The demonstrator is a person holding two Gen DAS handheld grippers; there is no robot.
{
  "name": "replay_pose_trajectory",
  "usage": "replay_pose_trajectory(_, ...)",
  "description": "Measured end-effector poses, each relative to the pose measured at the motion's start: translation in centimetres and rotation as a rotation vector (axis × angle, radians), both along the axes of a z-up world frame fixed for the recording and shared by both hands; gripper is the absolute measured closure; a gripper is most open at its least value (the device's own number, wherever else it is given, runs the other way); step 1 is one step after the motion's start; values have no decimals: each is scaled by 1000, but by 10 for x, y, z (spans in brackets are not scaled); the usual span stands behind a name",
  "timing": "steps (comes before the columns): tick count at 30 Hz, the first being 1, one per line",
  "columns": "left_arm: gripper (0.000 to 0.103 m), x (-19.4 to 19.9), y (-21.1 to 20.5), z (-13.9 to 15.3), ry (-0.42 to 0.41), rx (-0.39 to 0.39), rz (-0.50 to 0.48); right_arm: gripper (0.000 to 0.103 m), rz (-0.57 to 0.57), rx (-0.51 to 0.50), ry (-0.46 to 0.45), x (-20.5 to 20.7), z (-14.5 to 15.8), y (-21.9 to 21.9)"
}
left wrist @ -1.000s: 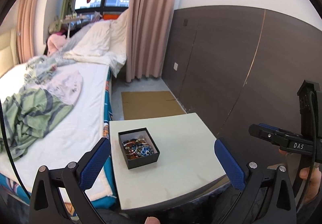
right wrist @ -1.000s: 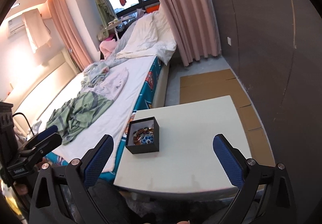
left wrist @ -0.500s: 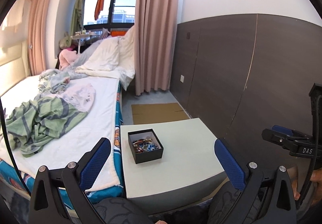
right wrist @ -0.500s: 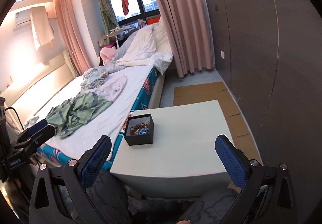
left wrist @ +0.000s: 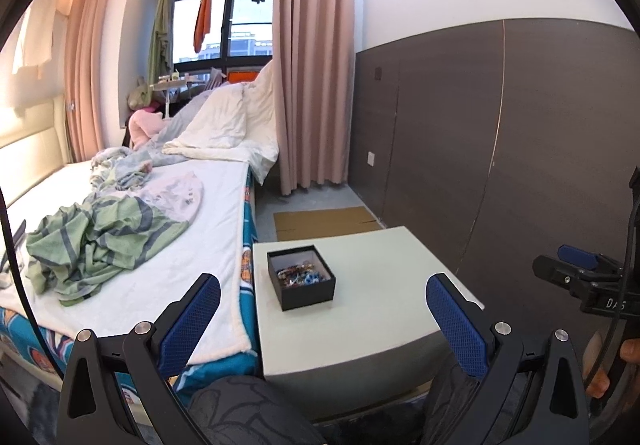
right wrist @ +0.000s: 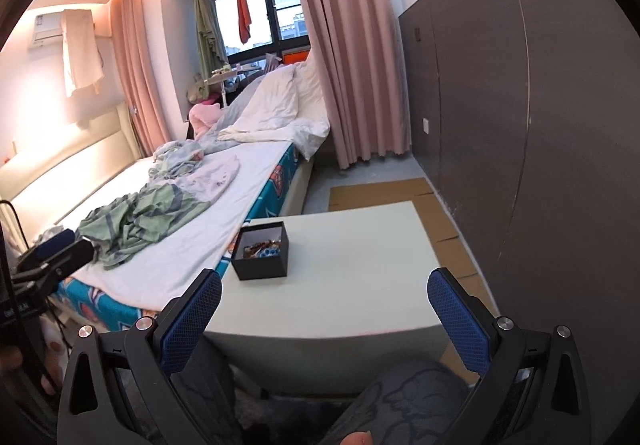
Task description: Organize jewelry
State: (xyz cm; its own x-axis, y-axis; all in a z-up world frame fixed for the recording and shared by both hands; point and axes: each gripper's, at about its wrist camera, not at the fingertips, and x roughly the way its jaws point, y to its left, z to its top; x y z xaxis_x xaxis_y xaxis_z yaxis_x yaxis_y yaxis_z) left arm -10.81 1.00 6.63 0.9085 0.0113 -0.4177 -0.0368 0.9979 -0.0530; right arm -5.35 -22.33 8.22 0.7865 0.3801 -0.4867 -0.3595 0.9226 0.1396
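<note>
Black jewelry box point(left wrist: 301, 277) sat lidless at table's point(left wrist: 380, 285) 9 o'clock edge, jewelry heaped inside. Left gripper point(left wrist: 323, 309) and right gripper point(right wrist: 325, 305) hung well back, spread wide, holding nothing, likely for overview.

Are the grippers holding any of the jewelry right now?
No. The left gripper and right gripper are both open and hold nothing. The jewelry lies in the black box.

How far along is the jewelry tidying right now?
The jewelry lies heaped in the open black box on the white table; none lies outside. Both the left gripper and right gripper are open and hold nothing. That fits unsorted or just gathered.
</note>
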Motion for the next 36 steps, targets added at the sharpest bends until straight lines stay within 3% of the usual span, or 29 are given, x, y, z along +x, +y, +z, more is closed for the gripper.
replay_pose_trajectory(5,0,0,7,-11,16,-11,7,0,33,-1,52,3,-10,9)
replay_pose_trajectory(36,0,-1,22,-19,34,-44,32,0,27,-17,58,0,-19,14)
